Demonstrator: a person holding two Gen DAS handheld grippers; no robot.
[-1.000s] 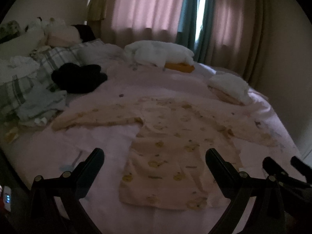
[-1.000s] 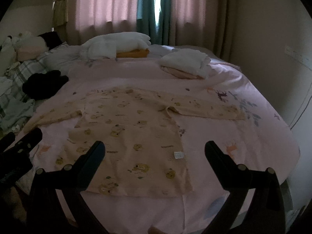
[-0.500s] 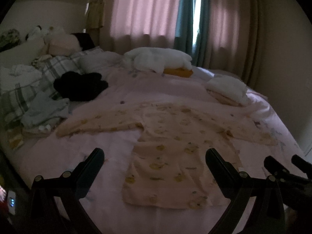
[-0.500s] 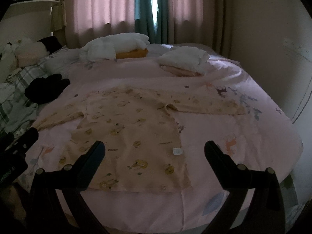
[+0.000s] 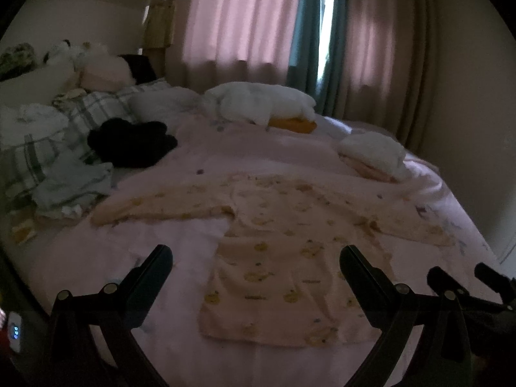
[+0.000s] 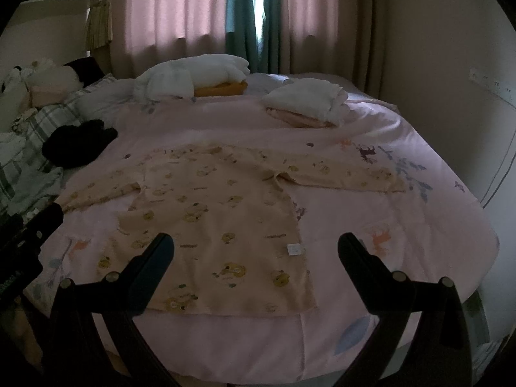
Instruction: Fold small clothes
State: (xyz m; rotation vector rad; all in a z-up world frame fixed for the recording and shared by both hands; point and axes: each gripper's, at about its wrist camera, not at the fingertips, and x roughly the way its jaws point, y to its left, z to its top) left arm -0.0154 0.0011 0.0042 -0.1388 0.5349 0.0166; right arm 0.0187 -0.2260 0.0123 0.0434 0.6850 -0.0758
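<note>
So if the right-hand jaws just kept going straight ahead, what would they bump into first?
Most likely the spread-out yellow printed top on the pink bedcover. The right gripper is open, empty and aimed down at the garment's lower half, near its small white tag. Depth is hard to judge.

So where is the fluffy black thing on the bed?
The fluffy black bundle lies on the bed's left side in both views, beside the grey plaid pillow, beyond the left sleeve of the spread peach printed shirt.

A pale yellow long-sleeved top (image 5: 283, 258) (image 6: 222, 222) with small animal prints is spread flat near the bed's front edge, sleeves stretched sideways, unfolded.
</note>
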